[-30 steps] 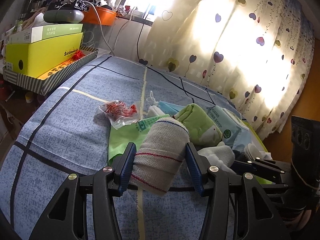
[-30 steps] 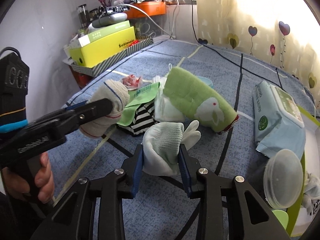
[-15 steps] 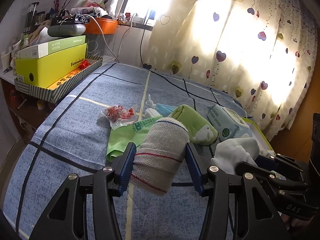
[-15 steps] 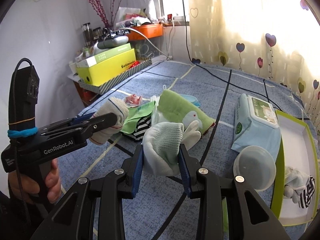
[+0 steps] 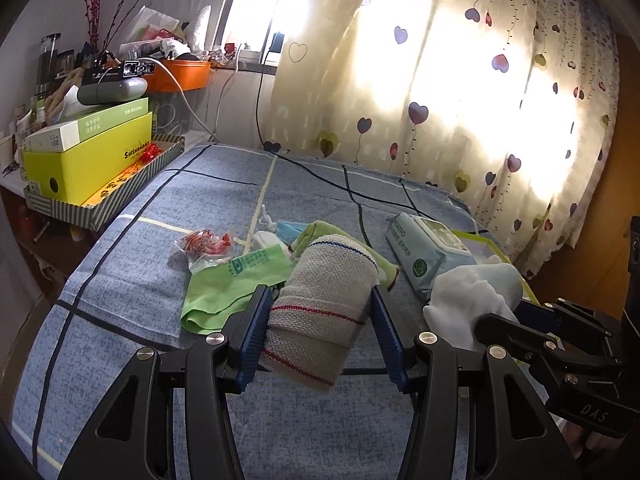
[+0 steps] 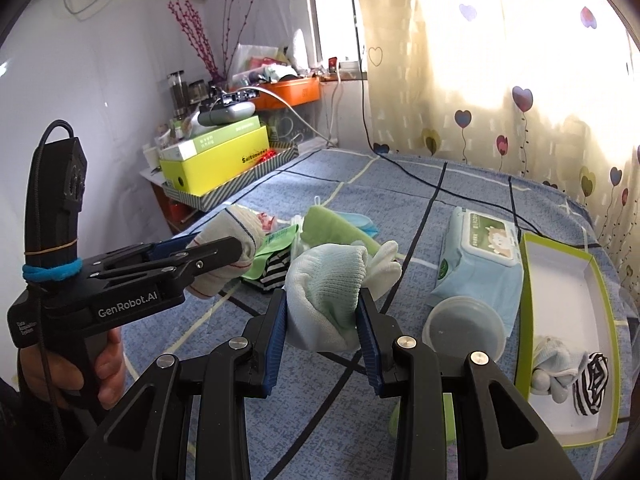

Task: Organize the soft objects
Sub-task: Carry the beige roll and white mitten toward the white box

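My left gripper (image 5: 320, 336) is shut on a rolled grey sock with red and blue stripes (image 5: 324, 300), held above the blue bedspread (image 5: 120, 320). My right gripper (image 6: 324, 320) is shut on a bundled white and pale green sock (image 6: 328, 284), also lifted off the bed. In the right wrist view the left gripper (image 6: 224, 256) shows at the left with its grey sock (image 6: 236, 232). A green-rimmed white box (image 6: 560, 280) lies at the right, with a white sock (image 6: 552, 364) and a striped sock (image 6: 592, 380) inside. A green towel roll (image 6: 332, 224) and a striped sock (image 6: 272, 268) lie on the bed.
A wet-wipes pack (image 6: 480, 256) and a clear plastic lid (image 6: 464, 328) lie beside the box. A green cloth (image 5: 232, 284) and a red snack wrapper (image 5: 204, 246) lie on the bed. A yellow box in a striped tray (image 5: 88, 164) stands at the far left. A person's hand (image 6: 72, 372) holds the left gripper.
Both grippers have risen and drawn back from the pile, each still holding its sock. The green-rimmed box has come into the right wrist view.
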`<move>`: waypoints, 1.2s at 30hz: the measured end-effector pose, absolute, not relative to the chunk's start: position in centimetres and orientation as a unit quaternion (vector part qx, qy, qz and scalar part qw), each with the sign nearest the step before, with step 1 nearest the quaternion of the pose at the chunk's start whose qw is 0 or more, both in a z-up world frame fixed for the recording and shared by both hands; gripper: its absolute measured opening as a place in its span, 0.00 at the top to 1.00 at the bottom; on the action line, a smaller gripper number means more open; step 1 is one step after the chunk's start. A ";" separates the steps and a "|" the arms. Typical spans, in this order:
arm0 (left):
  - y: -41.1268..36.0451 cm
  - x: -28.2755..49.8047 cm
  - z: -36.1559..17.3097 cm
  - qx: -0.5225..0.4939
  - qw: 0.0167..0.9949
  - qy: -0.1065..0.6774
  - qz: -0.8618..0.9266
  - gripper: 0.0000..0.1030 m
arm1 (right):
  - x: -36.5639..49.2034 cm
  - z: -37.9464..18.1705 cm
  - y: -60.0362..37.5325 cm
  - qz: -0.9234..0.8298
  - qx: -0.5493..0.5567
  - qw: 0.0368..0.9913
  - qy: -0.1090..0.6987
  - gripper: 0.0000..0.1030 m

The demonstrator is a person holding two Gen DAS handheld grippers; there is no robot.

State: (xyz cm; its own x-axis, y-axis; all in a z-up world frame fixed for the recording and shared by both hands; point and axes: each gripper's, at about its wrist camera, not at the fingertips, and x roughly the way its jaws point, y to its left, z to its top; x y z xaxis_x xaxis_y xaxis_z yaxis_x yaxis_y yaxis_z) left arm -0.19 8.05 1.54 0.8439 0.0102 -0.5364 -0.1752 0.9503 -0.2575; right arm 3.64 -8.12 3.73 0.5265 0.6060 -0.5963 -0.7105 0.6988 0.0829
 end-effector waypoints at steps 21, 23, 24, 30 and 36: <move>2.7 2.7 3.9 -0.098 0.957 0.272 0.021 0.50 | 5.8 4.7 -13.6 0.352 -0.058 0.889 0.286 0.68; 2.0 3.1 4.1 -0.091 0.958 0.273 0.018 0.50 | 6.1 4.7 -14.4 0.348 -0.053 0.891 0.286 0.69; 1.5 3.3 4.1 -0.087 0.958 0.273 0.016 0.50 | 6.3 4.6 -14.9 0.346 -0.049 0.893 0.285 0.69; -1.0 4.9 4.3 -0.067 0.957 0.281 0.002 0.50 | 7.4 4.1 -17.8 0.331 -0.025 0.898 0.288 0.69; -3.5 6.1 4.8 -0.055 0.957 0.282 -0.020 0.50 | 8.2 4.0 -21.3 0.309 -0.001 0.908 0.284 0.69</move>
State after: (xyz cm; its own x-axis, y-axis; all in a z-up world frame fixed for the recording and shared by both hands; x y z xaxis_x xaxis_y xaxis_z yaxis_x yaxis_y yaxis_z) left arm 6.14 -3.51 4.79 0.8396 -0.0696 -0.5387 0.0075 0.9932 -0.1166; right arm 8.22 -21.29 3.98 0.6479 0.5596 -0.5168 -0.5609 0.8095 0.1734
